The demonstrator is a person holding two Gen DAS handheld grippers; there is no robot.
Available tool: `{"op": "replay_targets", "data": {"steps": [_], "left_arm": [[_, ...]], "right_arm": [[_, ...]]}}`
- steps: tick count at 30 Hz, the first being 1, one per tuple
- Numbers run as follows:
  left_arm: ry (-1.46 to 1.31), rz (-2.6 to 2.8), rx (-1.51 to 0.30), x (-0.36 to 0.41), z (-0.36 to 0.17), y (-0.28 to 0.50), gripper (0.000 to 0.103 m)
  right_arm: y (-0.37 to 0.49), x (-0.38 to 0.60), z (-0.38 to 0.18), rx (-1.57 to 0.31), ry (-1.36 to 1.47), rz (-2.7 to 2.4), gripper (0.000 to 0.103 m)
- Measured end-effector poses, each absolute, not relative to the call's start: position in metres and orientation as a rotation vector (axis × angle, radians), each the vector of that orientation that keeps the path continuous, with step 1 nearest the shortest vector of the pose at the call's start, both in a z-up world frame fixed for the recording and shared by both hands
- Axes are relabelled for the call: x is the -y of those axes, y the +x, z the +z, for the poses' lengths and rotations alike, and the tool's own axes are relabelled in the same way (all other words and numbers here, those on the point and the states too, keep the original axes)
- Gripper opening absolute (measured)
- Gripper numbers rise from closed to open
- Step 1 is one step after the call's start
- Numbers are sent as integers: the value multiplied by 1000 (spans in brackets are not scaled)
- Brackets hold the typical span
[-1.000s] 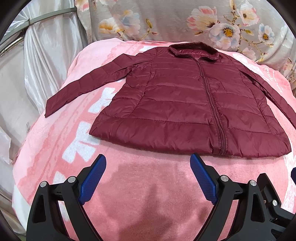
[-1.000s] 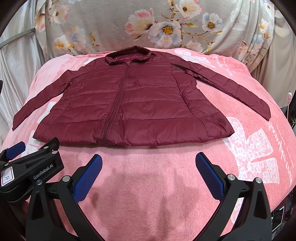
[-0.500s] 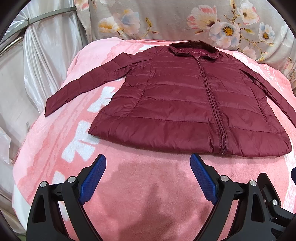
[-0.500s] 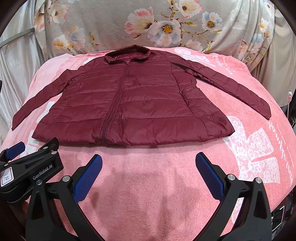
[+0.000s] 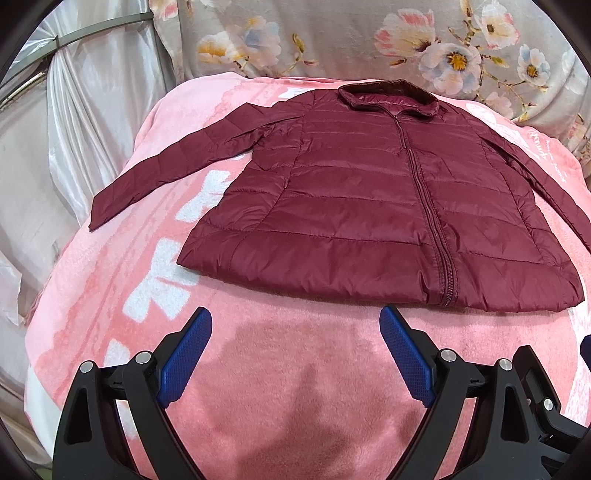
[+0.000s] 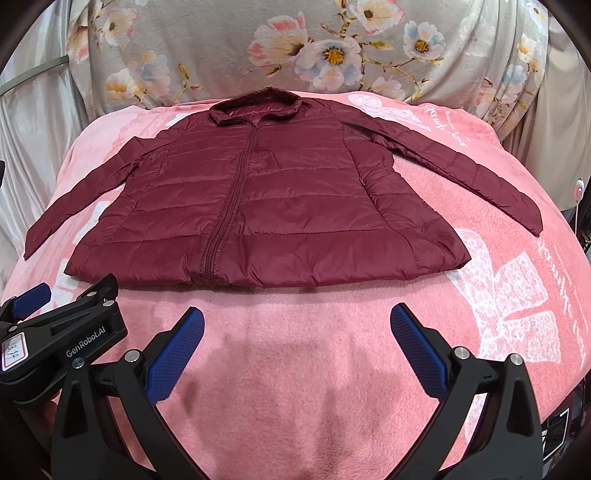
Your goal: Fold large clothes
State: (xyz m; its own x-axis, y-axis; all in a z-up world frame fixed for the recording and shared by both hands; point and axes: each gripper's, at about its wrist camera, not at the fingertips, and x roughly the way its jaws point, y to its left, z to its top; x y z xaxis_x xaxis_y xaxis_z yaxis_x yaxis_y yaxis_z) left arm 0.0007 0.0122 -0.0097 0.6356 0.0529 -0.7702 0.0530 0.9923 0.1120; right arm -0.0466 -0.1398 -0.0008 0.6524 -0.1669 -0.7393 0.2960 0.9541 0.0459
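A domestic setting, probably a bedroom, is suggested. A bed is covered by a plush pink blanket (image 6: 332, 369) with white printed patterns. At 12 o'clock a grey flowered fabric (image 6: 258, 55) is draped as a backdrop. At 9 o'clock shiny pale satin cloth (image 5: 74, 129) is hung over a metal rail (image 5: 92, 29).

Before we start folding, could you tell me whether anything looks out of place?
Nothing stands out: the maroon jacket lies flat and zipped on the pink blanket, sleeves spread, and the left gripper and right gripper are open, off it.
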Motion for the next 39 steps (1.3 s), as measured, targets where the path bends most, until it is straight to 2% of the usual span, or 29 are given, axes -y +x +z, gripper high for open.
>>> {"op": "replay_targets", "data": {"steps": [24, 33, 39], "left_arm": [[101, 40, -909, -21, -12, 12, 90], [143, 57, -880, -17, -12, 30, 90], [158, 45, -864, -13, -16, 45, 90]], "right_arm": [[-40, 150, -6, -827, 180, -276, 98], [-19, 229, 2, -790, 297, -385, 98], [-13, 351, -7, -747, 525, -522, 98]]}}
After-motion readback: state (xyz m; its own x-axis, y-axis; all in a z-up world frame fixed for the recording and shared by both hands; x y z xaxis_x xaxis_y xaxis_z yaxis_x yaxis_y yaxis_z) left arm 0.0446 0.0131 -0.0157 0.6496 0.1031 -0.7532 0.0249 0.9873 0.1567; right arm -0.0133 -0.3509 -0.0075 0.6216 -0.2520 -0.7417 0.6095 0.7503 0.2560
